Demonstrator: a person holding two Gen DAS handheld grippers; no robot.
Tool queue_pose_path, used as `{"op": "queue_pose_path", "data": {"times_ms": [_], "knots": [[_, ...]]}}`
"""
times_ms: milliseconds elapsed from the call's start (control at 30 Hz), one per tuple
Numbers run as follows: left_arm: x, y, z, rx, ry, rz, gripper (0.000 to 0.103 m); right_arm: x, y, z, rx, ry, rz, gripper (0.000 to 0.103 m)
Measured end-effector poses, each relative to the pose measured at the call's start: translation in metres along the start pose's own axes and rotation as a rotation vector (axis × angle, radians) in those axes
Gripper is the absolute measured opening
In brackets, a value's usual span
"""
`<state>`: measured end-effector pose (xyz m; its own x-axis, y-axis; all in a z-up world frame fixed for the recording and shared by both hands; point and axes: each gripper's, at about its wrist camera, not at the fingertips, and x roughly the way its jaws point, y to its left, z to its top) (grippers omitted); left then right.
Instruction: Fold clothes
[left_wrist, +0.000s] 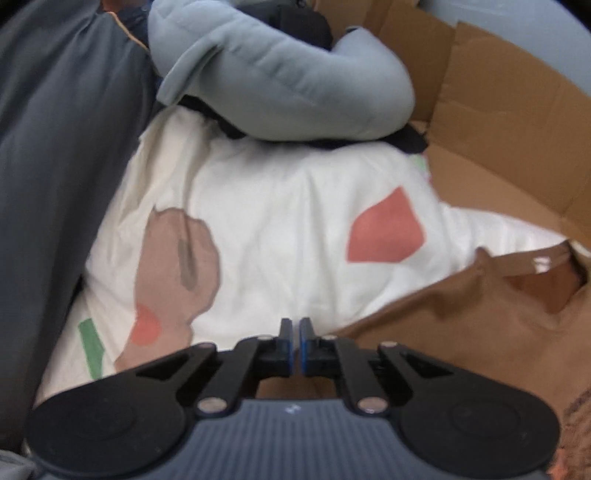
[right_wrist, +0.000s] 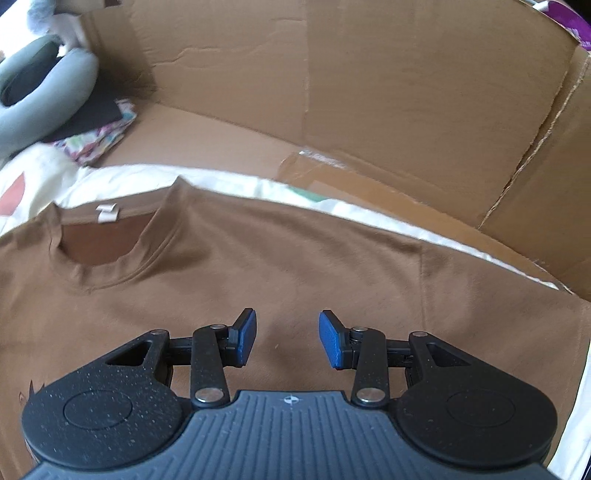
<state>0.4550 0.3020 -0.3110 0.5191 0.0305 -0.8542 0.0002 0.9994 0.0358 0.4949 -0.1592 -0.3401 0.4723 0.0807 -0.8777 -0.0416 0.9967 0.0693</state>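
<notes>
A brown T-shirt (right_wrist: 332, 266) lies spread flat on a white sheet (left_wrist: 277, 221) printed with pink, tan and green patches. Its collar (right_wrist: 99, 251), with a white label, faces the far side. In the left wrist view the shirt (left_wrist: 443, 332) fills the lower right, and my left gripper (left_wrist: 295, 332) is shut right at its edge, where brown cloth meets the sheet; the cloth appears pinched between the pads. My right gripper (right_wrist: 288, 332) hovers open over the shirt's chest, right of the collar, with nothing between its blue pads (right_wrist: 332, 343).
Cardboard walls (right_wrist: 406, 92) ring the far and right sides of the sheet. A grey-blue neck pillow (left_wrist: 277, 74) lies at the far left on dark cloth, beside a folded patterned fabric (right_wrist: 103, 140). Dark grey fabric (left_wrist: 55, 184) runs along the left.
</notes>
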Motion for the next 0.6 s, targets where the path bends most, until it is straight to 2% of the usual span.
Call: {"op": "queue_pose_path", "data": {"times_ms": [67, 233, 400, 500, 600], "knots": [[-0.005, -0.005, 0.003, 0.016, -0.004, -0.017, 0.004, 0.002, -0.006, 0.004, 0.017, -0.003, -0.001, 0.045], [-0.006, -0.035, 0.01, 0.023, -0.029, -0.129, 0.004, 0.01, -0.018, 0.014, 0.065, -0.012, -0.036, 0.045], [0.015, -0.079, 0.018, 0.038, -0.033, -0.221, 0.004, 0.024, -0.027, 0.016, 0.09, -0.001, -0.064, 0.045], [0.034, -0.105, 0.018, 0.068, -0.004, -0.247, 0.004, 0.03, -0.034, 0.015, 0.092, 0.006, -0.079, 0.045], [0.052, -0.123, 0.021, 0.093, 0.016, -0.226, 0.006, 0.032, -0.04, 0.013, 0.096, 0.008, -0.082, 0.045]]}}
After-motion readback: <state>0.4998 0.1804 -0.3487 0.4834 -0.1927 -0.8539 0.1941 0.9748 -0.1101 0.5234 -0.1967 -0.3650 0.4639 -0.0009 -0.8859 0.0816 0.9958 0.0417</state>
